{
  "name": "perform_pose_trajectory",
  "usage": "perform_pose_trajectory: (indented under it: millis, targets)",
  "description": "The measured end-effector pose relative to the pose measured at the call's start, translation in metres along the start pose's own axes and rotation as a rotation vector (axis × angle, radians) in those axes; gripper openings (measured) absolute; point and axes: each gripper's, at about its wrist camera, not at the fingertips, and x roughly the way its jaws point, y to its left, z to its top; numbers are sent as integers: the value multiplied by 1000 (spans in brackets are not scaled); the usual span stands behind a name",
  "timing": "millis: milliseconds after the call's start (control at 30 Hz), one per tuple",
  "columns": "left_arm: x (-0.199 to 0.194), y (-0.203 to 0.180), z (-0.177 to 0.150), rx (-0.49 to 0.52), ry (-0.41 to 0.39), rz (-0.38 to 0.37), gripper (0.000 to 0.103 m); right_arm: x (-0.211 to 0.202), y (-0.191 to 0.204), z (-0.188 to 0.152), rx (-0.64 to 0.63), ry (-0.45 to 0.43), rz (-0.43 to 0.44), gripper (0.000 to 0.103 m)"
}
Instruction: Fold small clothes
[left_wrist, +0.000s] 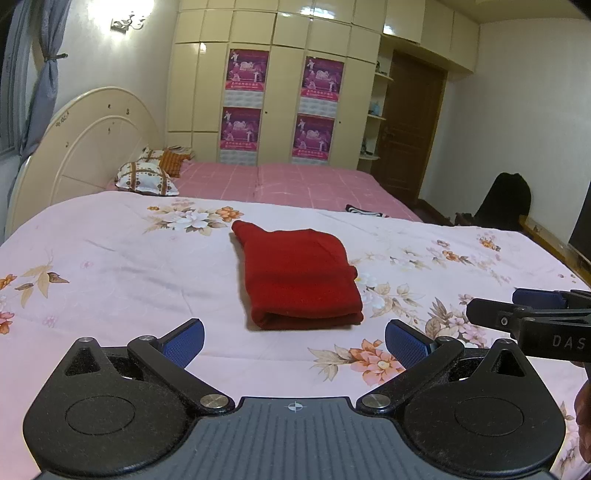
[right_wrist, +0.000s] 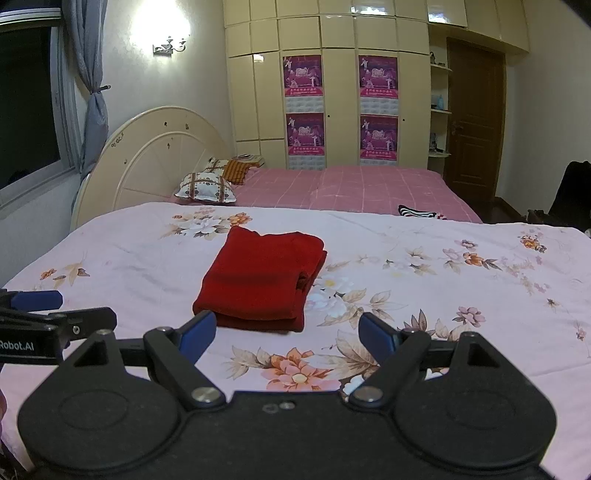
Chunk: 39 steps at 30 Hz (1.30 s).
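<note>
A dark red garment (left_wrist: 299, 278) lies folded into a thick rectangle on the pink floral bedspread (left_wrist: 110, 266); the right wrist view shows the same garment (right_wrist: 258, 280) left of centre. My left gripper (left_wrist: 293, 341) hovers just short of its near edge, open, with nothing between the blue pads (left_wrist: 184, 341). My right gripper (right_wrist: 286, 334) is also open and holds nothing, its left pad close to the garment's near corner. The right gripper's fingers (left_wrist: 532, 314) show at the right edge of the left wrist view, and the left gripper's fingers (right_wrist: 44, 314) at the left edge of the right wrist view.
Behind the floral spread lies a pink checked sheet (left_wrist: 295, 184) with patterned pillows (left_wrist: 147, 177) by a cream round headboard (left_wrist: 85, 147). A striped cloth (right_wrist: 417, 212) rests at the far right of the bed. A cream wardrobe with posters (right_wrist: 343, 110) and a brown door (right_wrist: 472, 129) stand beyond.
</note>
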Motion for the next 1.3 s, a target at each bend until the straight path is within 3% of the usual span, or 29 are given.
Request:
perform_pose_trajectory:
  millis: [1300]
  targets:
    - [2,9,-2,-20,-13,-8,103,1,3,1,-27,7,-5,84]
